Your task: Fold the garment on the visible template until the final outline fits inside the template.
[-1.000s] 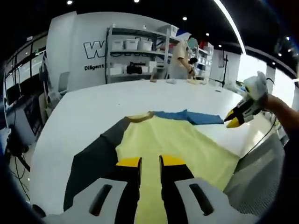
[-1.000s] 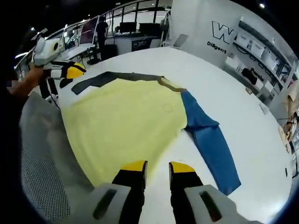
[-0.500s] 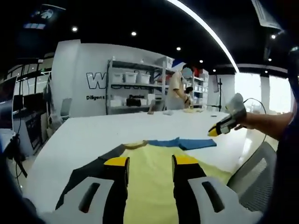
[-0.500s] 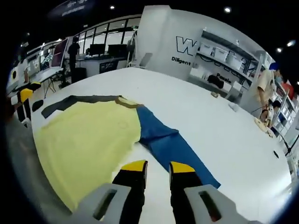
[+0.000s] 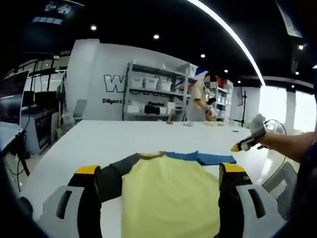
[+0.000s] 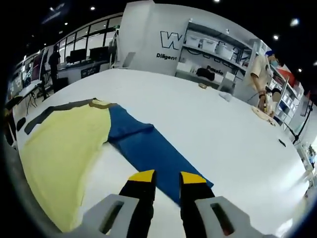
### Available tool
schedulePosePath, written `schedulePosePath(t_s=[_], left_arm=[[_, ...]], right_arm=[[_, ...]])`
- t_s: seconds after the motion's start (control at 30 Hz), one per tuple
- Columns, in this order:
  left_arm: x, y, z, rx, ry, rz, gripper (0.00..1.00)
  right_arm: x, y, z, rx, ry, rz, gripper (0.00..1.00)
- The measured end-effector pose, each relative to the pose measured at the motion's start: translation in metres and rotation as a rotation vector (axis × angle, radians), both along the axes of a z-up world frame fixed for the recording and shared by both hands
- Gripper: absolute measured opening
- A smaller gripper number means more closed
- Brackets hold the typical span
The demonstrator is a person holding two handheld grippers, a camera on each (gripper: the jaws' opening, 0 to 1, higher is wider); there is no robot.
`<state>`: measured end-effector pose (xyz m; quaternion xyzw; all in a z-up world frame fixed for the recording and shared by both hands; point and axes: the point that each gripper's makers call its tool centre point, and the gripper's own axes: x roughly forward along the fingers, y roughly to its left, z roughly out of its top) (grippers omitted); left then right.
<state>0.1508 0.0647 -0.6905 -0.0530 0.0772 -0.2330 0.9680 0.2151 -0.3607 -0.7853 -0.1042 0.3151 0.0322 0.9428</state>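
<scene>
A long-sleeved garment lies flat on the white table [image 5: 99, 139]. It has a yellow body [image 5: 168, 198], a dark grey sleeve [image 5: 116, 173] and a blue sleeve [image 5: 210, 158]. My left gripper [image 5: 160, 171] hovers over the near hem, its jaws spread wide with nothing between them. The right gripper [image 5: 245, 145], held in a gloved hand, shows at the right beyond the blue sleeve. In the right gripper view, my right gripper [image 6: 167, 177] has its jaws close together and empty above the lower end of the blue sleeve [image 6: 148, 153]. The yellow body [image 6: 64, 148] lies to the left.
Shelves with white bins [image 5: 148, 96] stand beyond the table, and a person [image 5: 199, 101] stands beside them. A mesh chair back [image 5: 277, 181] is at the table's near right. Small items [image 6: 225, 96] lie at the table's far side. Desks with monitors [image 6: 84, 54] stand beyond.
My left gripper's jaws have opened wide and its view has levelled. The right gripper has swung from the yellow body's hem across to the blue sleeve.
</scene>
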Motion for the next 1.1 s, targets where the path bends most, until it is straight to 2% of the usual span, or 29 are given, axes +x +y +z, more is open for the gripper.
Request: schedulePosePath(t_s=[0.17,0.27,0.33,0.43,0.67,0.7,0.9,1.03,1.1], left_arm=[[-0.004,0.005,0.004,0.008,-0.039,0.016,0.99],[-0.002,0.005,0.000,-0.002,-0.023,0.016,0.99],[-0.002,0.006,-0.001,0.003,-0.017,0.019,0.98],[-0.002,0.011,0.000,-0.015,-0.014,0.033,0.96],[-0.001,0.008,-0.003,-0.005,-0.006,0.026,0.97],[-0.001,0.008,-0.004,-0.005,0.000,0.027,0.97],[-0.002,0.007,-0.006,0.005,0.015,0.027,0.94],[-0.003,0.007,-0.007,0.009,0.025,0.027,0.93],[-0.003,0.007,-0.007,0.009,0.025,0.028,0.92]], right_arm=[[0.004,-0.019,-0.004,-0.009,-0.018,-0.051,0.13],[0.007,-0.037,-0.013,-0.031,-0.020,-0.096,0.13],[0.005,-0.048,-0.023,-0.036,0.012,-0.125,0.13],[0.006,-0.063,-0.038,-0.009,0.027,-0.164,0.13],[0.014,-0.085,-0.057,0.018,0.043,-0.227,0.13],[0.015,-0.088,-0.062,0.040,0.049,-0.242,0.13],[0.019,-0.094,-0.075,0.050,0.074,-0.265,0.14],[0.020,-0.099,-0.073,0.062,0.060,-0.288,0.16],[0.020,-0.097,-0.073,0.076,0.061,-0.293,0.14]])
